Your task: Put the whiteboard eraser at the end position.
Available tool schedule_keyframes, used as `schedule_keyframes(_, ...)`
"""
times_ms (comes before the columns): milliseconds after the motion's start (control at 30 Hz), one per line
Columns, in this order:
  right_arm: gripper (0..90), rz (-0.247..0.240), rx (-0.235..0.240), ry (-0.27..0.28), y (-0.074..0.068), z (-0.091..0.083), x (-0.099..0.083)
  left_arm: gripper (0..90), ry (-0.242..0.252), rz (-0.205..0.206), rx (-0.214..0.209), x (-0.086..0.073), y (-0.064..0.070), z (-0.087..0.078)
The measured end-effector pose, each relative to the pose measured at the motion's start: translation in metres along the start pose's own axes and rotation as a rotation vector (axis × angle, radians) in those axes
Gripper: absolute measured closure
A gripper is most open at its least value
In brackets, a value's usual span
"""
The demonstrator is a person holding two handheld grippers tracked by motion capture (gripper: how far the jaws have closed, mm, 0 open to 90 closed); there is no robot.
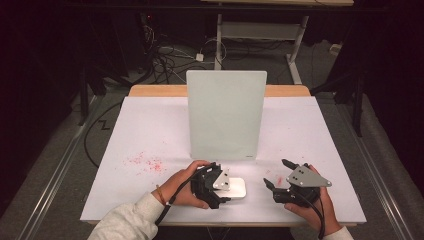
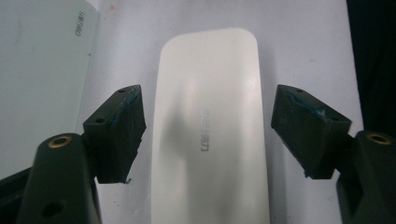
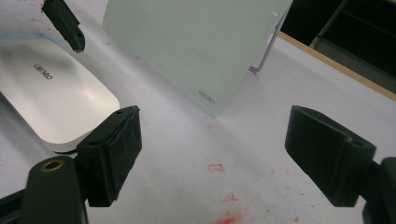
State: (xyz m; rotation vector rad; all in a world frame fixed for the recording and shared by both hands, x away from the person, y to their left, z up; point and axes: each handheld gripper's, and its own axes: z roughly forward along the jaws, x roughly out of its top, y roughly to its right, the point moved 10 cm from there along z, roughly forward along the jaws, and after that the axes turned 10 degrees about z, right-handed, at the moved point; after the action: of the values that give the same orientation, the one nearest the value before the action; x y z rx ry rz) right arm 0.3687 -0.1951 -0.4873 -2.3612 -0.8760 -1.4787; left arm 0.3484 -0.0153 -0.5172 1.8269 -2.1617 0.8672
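Jaws of the left gripper (image 2: 205, 135) stand apart, one on each long side of the eraser (image 2: 210, 135), neither pad touching it as far as the left gripper view shows. Jaws of the right gripper (image 3: 212, 158) are spread wide over bare table (image 3: 261, 140) with nothing between them.

By my reading, the step in hand is the grasp: the left gripper is lined up around the eraser and has not yet closed. The next move calls for closing evenly across the narrow width, low enough that the pads (image 2: 119, 135) catch the sides rather than slide up over the rounded top.

In the high view the eraser (image 1: 235, 189) lies flat near the table's (image 1: 150, 130) front edge, about midway along it, just in front of the board (image 1: 226, 114) that stands upright at the middle. It is a white, smooth, oblong block with rounded corners, a gently domed glossy top and a faint grey logo at its centre. Red marks (image 1: 145, 162) speckle the table toward the left, and more lie near the right gripper (image 1: 277, 176), which rests close to the front right corner.
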Motion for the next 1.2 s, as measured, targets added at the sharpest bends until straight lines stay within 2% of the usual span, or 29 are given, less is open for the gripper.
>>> schedule_keyframes(200, 19.4, -0.006, 0.004, -0.001, -0.002, 0.0, 0.0, 22.0, 0.063, -0.034, 0.059, 0.005, -0.008, -0.01)
schedule_keyframes(467, 19.9, -0.011, 0.012, -0.002, -0.005, 0.0, 0.0, 20.0, 0.145, -0.109, 0.214, 0.006, -0.028, -0.028)
schedule_keyframes(567, 19.9, -0.017, 0.012, -0.001, -0.005, 0.0, 0.001, 17.6, 0.169, -0.123, 0.274, 0.005, -0.034, -0.036)
schedule_keyframes(667, 19.9, -0.016, 0.011, 0.001, -0.006, -0.001, 0.001, 17.6, 0.176, -0.138, 0.335, 0.003, -0.041, -0.042)
schedule_keyframes(1033, 19.9, -0.018, 0.014, 0.01, -0.006, -0.002, 0.003, 17.5, 0.177, -0.169, 0.408, -0.007, -0.049, -0.055)
schedule_keyframes(1100, 19.8, -0.018, 0.013, 0.012, -0.006, -0.002, 0.003, 17.6, 0.185, -0.173, 0.45, -0.01, -0.05, -0.061)
schedule_keyframes(1200, 19.9, -0.016, 0.008, 0.014, -0.005, -0.003, 0.004, 18.3, 0.183, -0.173, 0.478, -0.014, -0.051, -0.069)
